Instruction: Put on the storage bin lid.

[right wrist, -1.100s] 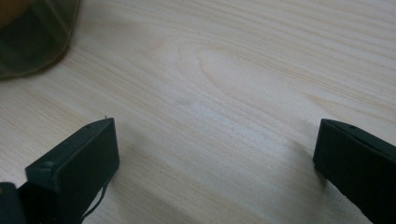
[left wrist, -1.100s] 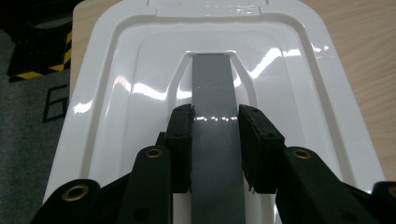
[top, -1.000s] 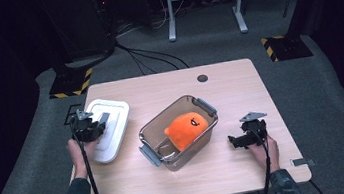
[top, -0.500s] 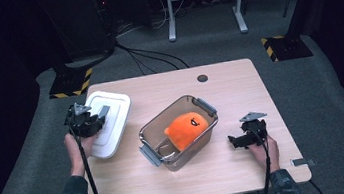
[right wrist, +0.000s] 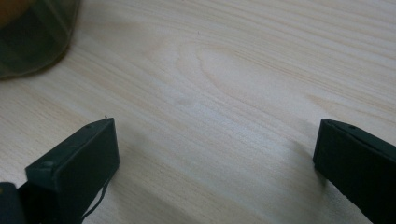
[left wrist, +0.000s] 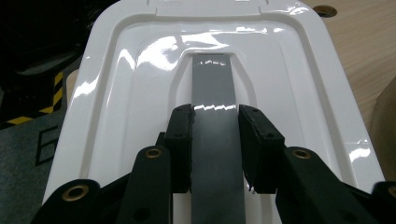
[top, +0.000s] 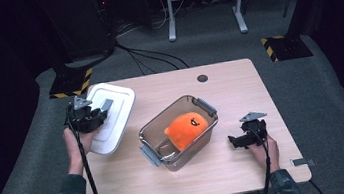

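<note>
Since the left tongs (top: 92,113) have slid up the white lid (top: 112,116) over the last second, moving from its near end toward the middle, the grab looks basically set: in the left gripper view their jaws sit clamped on the grey handle strip (left wrist: 214,140) that runs down the lid's centre. I'd say that means the lid is about ready to be lifted and carried over to the clear container (top: 179,131).

Going big to small: the desk (top: 239,88) has loads of bare wood at the far side and along the right. The lid lies flat at the left, and its outer corner hangs a bit past the desk's left edge, so there's not much margin that way. The container sits diagonal in the middle, near the lid but apart from it, open on top with an orange plush toy (top: 186,128) inside. The path between them looks free.

The right tongs (top: 239,141) haven't budged; they rest low over the desk just right of the container, jaws wide apart and holding nothing, with bare wood between them in the right gripper view.
</note>
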`<state>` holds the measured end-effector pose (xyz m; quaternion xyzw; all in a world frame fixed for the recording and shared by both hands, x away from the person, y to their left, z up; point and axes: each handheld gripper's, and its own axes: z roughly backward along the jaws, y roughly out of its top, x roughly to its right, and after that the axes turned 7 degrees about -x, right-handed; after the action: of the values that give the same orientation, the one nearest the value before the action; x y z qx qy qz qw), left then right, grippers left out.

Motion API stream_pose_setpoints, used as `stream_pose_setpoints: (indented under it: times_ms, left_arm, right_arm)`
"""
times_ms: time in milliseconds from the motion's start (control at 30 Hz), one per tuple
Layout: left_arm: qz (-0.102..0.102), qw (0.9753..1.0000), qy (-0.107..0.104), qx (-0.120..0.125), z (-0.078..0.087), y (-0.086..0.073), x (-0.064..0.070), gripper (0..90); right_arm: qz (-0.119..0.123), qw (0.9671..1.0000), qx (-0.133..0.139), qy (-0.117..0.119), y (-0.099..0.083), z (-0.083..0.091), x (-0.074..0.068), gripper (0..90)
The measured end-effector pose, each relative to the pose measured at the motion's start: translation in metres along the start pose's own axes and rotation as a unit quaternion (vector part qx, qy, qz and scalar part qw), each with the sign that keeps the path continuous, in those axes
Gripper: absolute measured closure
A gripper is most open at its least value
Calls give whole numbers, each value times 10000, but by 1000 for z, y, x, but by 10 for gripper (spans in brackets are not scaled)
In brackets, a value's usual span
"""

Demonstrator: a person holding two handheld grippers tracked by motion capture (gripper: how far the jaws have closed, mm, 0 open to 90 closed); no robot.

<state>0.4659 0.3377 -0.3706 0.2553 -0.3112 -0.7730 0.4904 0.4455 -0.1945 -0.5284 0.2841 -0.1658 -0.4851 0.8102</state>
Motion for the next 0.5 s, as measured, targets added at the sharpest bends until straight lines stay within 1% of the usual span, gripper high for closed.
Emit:
stream_pose_setpoints:
  times_ms: [33, 67, 100, 133, 167, 233, 300, 400, 433, 467, 500]
  left_arm:
    - [-37, 10000, -32, 29, 3, 3, 2, 664]
    - [-37, 10000, -32, 29, 3, 3, 2, 664]
    - [-46, 10000, -43, 42, 4, 5, 4, 664]
    - [-72, 9999, -50, 63, 5, 7, 5, 664]
    - [-85, 9999, -61, 63, 7, 8, 7, 664]
    - [-129, 9998, -90, 85, 9, 11, 10, 664]
    - [-181, 9997, -136, 135, 12, 15, 14, 664]
    - [-212, 9995, -180, 159, 14, 18, 17, 664]
    - [-254, 9993, -210, 154, 15, 19, 19, 664]
    - [-283, 9992, -216, 157, 16, 21, 21, 664]
    - [-304, 9991, -216, 186, 16, 22, 23, 664]
  right_arm:
    - [-8, 10000, 0, 1, 0, 0, 0, 0]
    - [-8, 10000, 0, 1, 0, 0, 0, 0]
    - [58, 10000, -2, -5, 0, 0, 1, 0]
    - [-12, 10000, 2, 0, 0, 0, 0, 0]
    - [31, 10000, 0, -4, 0, 0, 0, 0]
    - [-8, 10000, 0, 1, 0, 0, 0, 0]
    - [49, 10000, 0, -5, 0, 0, 1, 0]
    - [59, 10000, -3, -4, 0, 0, 1, 0]
    - [24, 10000, 2, -4, 0, 0, 0, 0]
    - [45, 10000, -1, -5, 0, 0, 1, 0]
    - [-10, 10000, 0, 1, 0, 0, 0, 0]
